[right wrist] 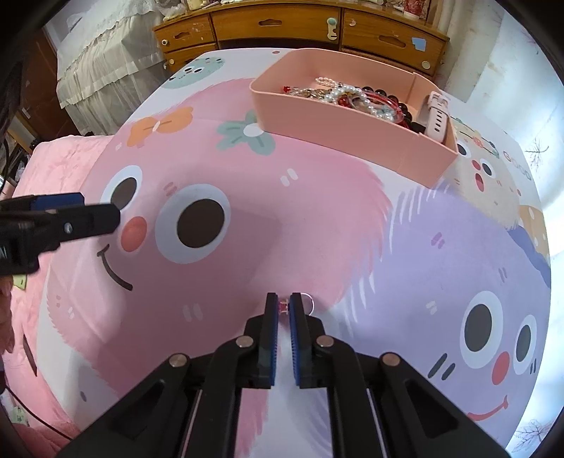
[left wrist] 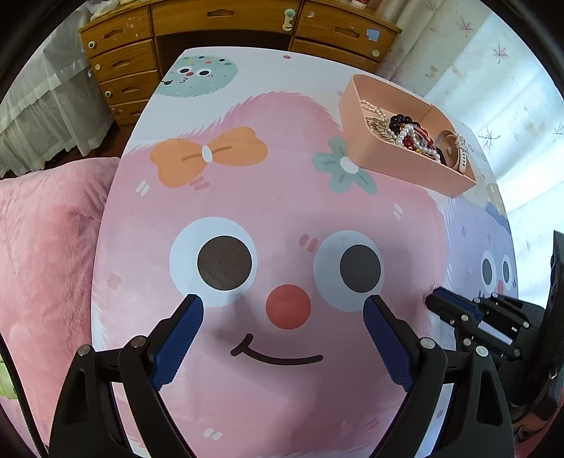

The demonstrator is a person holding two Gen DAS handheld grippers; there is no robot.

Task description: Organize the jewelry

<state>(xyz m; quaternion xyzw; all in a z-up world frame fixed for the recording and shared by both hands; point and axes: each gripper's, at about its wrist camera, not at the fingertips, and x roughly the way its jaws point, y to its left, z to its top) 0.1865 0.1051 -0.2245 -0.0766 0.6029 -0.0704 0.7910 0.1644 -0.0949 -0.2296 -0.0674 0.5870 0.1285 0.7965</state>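
A pink tray (left wrist: 398, 155) stands at the far right of the cartoon-printed table; it also shows in the right wrist view (right wrist: 352, 137). It holds pearl strands (left wrist: 417, 139), dark and red beads (left wrist: 405, 121) and a pink watch (right wrist: 437, 116). My right gripper (right wrist: 283, 304) is shut on a small ring with a pink-red stone (right wrist: 283, 305); its thin hoop (right wrist: 307, 303) sticks out to the right, low over the table. My left gripper (left wrist: 283, 304) is open and empty above the pink face print. The right gripper (left wrist: 435, 294) shows at the right edge of the left wrist view.
A wooden desk with drawers (left wrist: 225, 31) stands behind the table (left wrist: 246, 211). A pink plush blanket (left wrist: 46, 229) lies to the left. White lace fabric (right wrist: 98, 56) hangs at the back left. Patterned curtains (left wrist: 493, 70) are at the right.
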